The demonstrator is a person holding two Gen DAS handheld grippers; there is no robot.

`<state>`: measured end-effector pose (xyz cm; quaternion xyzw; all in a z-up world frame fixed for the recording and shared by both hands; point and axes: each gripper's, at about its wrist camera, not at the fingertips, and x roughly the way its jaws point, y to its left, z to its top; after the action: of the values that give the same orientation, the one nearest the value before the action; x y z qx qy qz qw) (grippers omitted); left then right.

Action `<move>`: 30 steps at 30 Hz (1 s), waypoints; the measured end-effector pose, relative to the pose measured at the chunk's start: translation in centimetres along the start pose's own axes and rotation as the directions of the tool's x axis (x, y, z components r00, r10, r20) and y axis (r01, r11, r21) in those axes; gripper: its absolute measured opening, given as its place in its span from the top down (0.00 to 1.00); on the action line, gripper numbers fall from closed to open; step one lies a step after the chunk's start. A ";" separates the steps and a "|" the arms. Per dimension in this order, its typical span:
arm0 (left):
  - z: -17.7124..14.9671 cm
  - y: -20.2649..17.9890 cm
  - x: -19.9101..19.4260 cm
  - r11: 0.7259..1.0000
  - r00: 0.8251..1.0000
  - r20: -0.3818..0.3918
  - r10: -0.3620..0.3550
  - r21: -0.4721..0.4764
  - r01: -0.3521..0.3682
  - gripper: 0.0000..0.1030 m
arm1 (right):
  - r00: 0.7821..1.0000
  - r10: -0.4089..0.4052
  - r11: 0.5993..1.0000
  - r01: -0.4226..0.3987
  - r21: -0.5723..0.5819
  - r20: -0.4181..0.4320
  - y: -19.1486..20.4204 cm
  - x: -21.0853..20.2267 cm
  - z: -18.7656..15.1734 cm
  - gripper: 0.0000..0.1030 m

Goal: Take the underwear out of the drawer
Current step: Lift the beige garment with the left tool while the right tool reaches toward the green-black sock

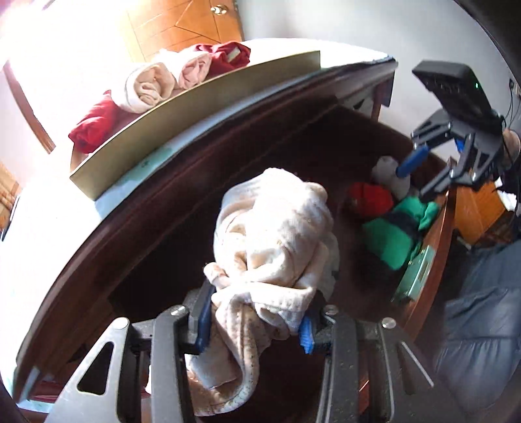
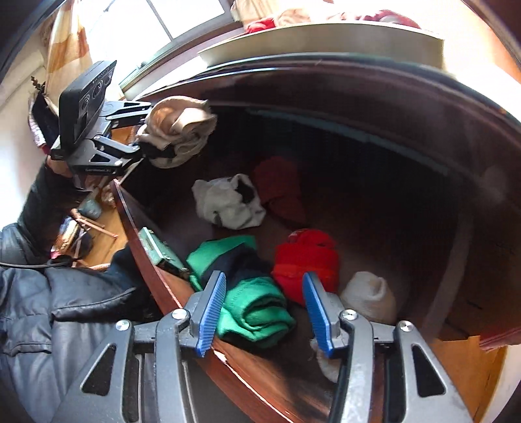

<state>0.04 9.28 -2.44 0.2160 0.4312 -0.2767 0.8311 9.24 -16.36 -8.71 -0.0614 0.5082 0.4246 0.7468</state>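
Observation:
My left gripper (image 1: 255, 322) is shut on a cream, crumpled piece of underwear (image 1: 273, 234), held in the air above the dark wooden drawer (image 1: 436, 247). The right wrist view shows that same cream bundle (image 2: 179, 130) at the left gripper (image 2: 143, 153), raised over the drawer's left end. My right gripper (image 2: 264, 278) hangs low over the drawer's front wall (image 2: 156, 270), its blue pads (image 2: 211, 312) either side of a green and navy roll (image 2: 257, 309) without squeezing it. A red roll (image 2: 306, 260), a white roll (image 2: 371, 293), a white and black piece (image 2: 228, 201) and a dark red piece (image 2: 280, 185) also lie inside.
On the dresser top a shallow tray (image 1: 195, 123) holds rolled cream and red pieces (image 1: 156, 81). A person's dark padded jacket (image 2: 49, 309) is close to the drawer front. A metal lock plate (image 2: 156, 250) sits on the drawer's front wall. A wooden door (image 1: 182, 22) stands behind.

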 end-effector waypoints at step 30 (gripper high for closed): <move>0.3 -0.6 3.8 0.979 0.996 0.075 -0.050 -0.195 0.064 0.61 | 0.996 -0.057 0.998 0.054 0.038 0.069 -1.3 0.2 3.1 0.88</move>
<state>1.62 7.59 -5.49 0.1104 0.4335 -0.2639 0.8546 12.37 -15.40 -7.80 -0.0471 0.4874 0.3964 0.7765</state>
